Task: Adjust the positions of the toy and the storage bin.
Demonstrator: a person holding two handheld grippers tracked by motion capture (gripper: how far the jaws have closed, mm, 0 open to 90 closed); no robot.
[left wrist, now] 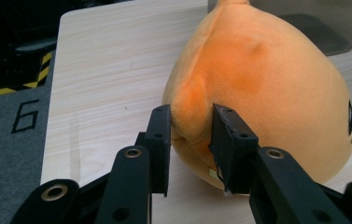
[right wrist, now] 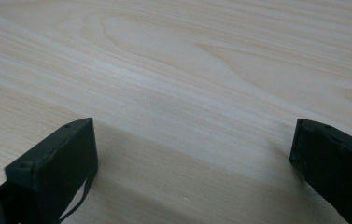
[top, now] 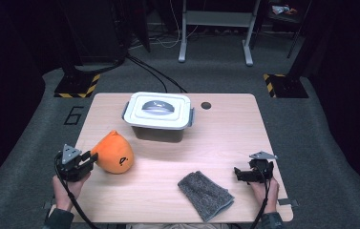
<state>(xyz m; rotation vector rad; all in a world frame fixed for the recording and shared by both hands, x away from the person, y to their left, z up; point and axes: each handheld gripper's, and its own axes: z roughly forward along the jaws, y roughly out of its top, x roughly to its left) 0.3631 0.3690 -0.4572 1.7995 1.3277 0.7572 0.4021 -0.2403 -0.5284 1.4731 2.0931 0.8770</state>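
From the high view, a painted "6" (top: 74, 115) marks the grey floor just off the table's (top: 225, 138) left edge, and the orange plush toy (top: 113, 152) carries a small black mark on its side, too small to read. The toy is rounded with a pointed top and lies on the left part of the table, in front of a grey box with a white lid (top: 157, 110). The left gripper (top: 90, 158) meets the toy's left end, while the right gripper (top: 239, 174) rests at the table's right side, well apart from the toy, with a grey cloth (top: 204, 194) between the two. In the left gripper view, the "6" (left wrist: 24, 115) reads clearly on the floor beside a yellow-and-black striped foot. The plush toy (left wrist: 267, 88) shows soft orange fabric with a seam running to its tip, and the left gripper (left wrist: 190, 123) pinches a fold of its near end, both pads pressing into the fabric. In the right gripper view, the right gripper (right wrist: 192, 135) stands wide apart over bare pale wood, with nothing between its jaws.
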